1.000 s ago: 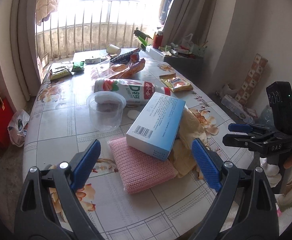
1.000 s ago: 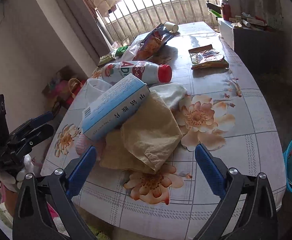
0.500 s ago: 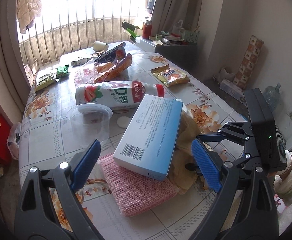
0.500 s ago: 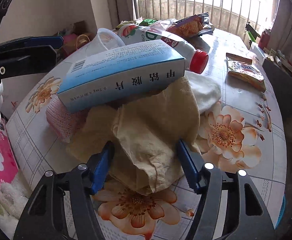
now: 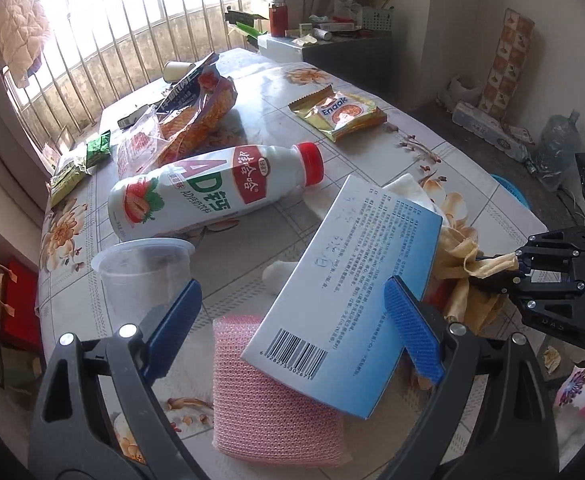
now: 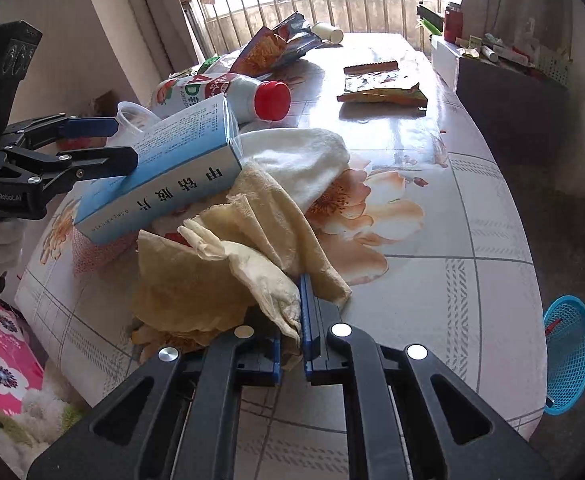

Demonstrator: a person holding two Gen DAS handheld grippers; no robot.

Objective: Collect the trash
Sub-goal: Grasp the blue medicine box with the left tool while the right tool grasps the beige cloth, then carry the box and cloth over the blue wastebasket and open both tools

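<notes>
A: What was the right gripper (image 6: 306, 320) doing at the bottom centre of its own view?
B: Its jaws had just been closing, and they pinched a fold of the crumpled yellowish paper napkin (image 6: 228, 256) on the floral plastic tablecloth (image 6: 452, 240).
A: And the left gripper (image 5: 292, 320)?
B: It stood wide apart, holding nothing, its blue pads on either side of the near end of the flat blue-and-white cardboard medicine box (image 5: 352, 280).
A: Where did that box lie?
B: At the centre of the left view, tilted, resting on a pink knitted pad (image 5: 268, 412) and against the napkin at centre right.
A: Anything else nearby?
B: A white strawberry-milk bottle with a red cap (image 5: 212, 192) lay on its side behind the box, with a clear plastic cup (image 5: 144, 272) beside it at left.
</notes>
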